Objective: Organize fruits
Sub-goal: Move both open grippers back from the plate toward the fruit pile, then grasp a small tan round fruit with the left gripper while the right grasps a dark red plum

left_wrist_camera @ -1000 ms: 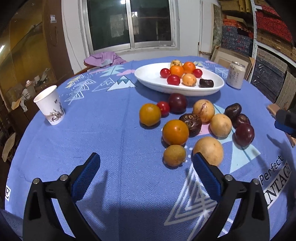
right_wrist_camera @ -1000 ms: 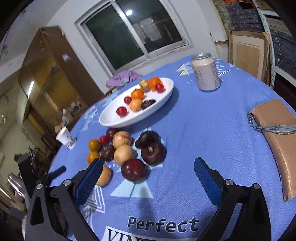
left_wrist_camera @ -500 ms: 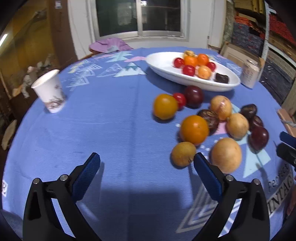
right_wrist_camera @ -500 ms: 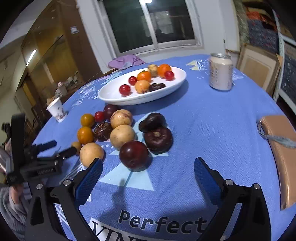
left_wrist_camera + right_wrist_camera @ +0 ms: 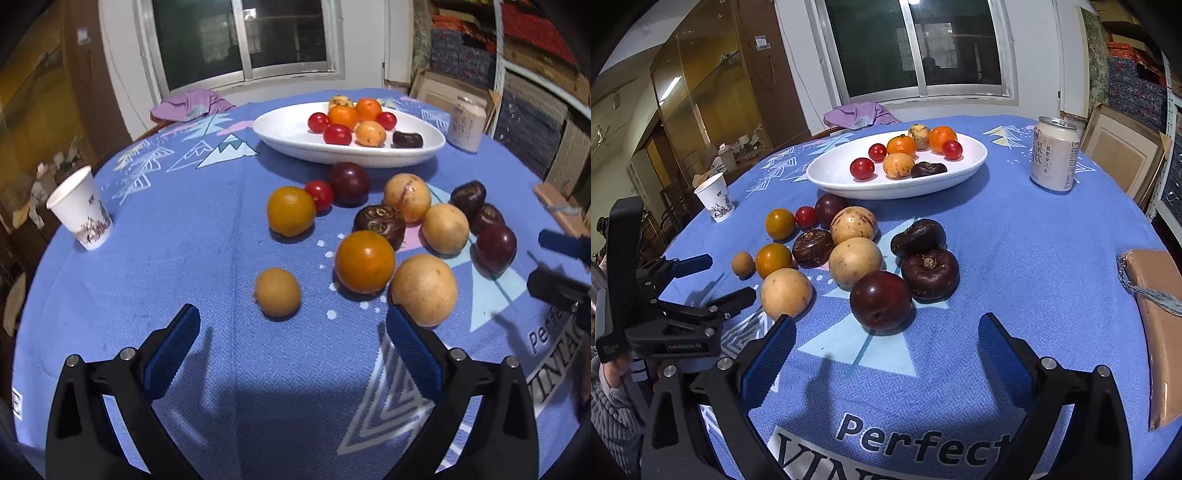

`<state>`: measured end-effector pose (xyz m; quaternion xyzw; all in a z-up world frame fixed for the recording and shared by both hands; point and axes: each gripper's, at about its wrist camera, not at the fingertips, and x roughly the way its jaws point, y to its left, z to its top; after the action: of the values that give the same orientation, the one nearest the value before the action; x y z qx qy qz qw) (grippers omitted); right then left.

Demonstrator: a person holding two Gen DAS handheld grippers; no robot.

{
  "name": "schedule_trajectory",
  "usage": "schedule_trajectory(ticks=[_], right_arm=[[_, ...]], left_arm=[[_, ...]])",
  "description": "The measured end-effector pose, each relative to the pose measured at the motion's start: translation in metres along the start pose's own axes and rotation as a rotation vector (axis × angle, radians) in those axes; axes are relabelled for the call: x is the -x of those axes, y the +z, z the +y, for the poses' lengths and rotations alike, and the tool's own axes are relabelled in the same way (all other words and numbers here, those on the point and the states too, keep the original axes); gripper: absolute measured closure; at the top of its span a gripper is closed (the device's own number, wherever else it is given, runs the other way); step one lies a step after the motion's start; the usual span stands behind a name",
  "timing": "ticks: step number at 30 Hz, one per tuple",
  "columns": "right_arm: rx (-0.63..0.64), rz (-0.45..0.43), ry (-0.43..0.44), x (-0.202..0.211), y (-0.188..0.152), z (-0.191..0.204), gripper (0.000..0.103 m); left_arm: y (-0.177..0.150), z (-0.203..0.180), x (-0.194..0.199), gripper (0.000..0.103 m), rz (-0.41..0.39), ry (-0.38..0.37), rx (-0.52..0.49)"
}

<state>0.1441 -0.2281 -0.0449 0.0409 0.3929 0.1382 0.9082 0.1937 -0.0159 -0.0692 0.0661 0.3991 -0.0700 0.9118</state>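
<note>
A white oval bowl (image 5: 291,142) (image 5: 834,181) at the back of the blue tablecloth holds several small fruits. In front of it lie loose fruits: oranges, tan round ones, dark plums and a red tomato. My left gripper (image 5: 291,343) is open, just short of a small tan fruit (image 5: 277,292) with an orange (image 5: 365,260) to its right. My right gripper (image 5: 884,349) is open, and a dark red plum (image 5: 881,305) sits just beyond its fingertips. The left gripper (image 5: 713,277) also shows at the left of the right wrist view.
A paper cup (image 5: 79,214) (image 5: 714,197) stands at the table's left edge, a drink can (image 5: 1054,158) (image 5: 466,123) at the back right. A tan purse (image 5: 1156,314) lies on the right edge. A purple cloth (image 5: 190,105) hangs at the far rim.
Both grippers have turned and come closer to the loose fruits. The small tan fruit now lies between the left fingers' line, and the plum is nearer the right gripper. Both stayed open.
</note>
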Motion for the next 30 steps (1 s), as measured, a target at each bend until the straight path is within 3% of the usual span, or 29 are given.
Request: schedule_trajectory(ticks=[4,15,17,20,30], right_arm=[[-0.009,0.005,0.001,-0.001,0.000,-0.002,0.003],[0.043,0.003,0.011,-0.001,-0.001,0.008,0.003],[0.053,0.013,-0.002,-0.003,-0.001,0.010,0.004],[0.044,0.039,-0.003,-0.009,0.000,0.009,0.012],[-0.071,0.075,0.082,-0.028,0.006,0.000,0.023]], left_arm=[[-0.002,0.011,-0.001,0.004,0.003,-0.026,0.057],[0.001,0.009,-0.011,0.005,0.030,-0.085,0.075],[0.003,0.008,-0.013,0.013,0.033,-0.093,0.072],[0.003,0.008,-0.018,0.025,0.057,-0.106,0.070],[0.004,0.011,-0.020,0.025,0.061,-0.135,0.095]])
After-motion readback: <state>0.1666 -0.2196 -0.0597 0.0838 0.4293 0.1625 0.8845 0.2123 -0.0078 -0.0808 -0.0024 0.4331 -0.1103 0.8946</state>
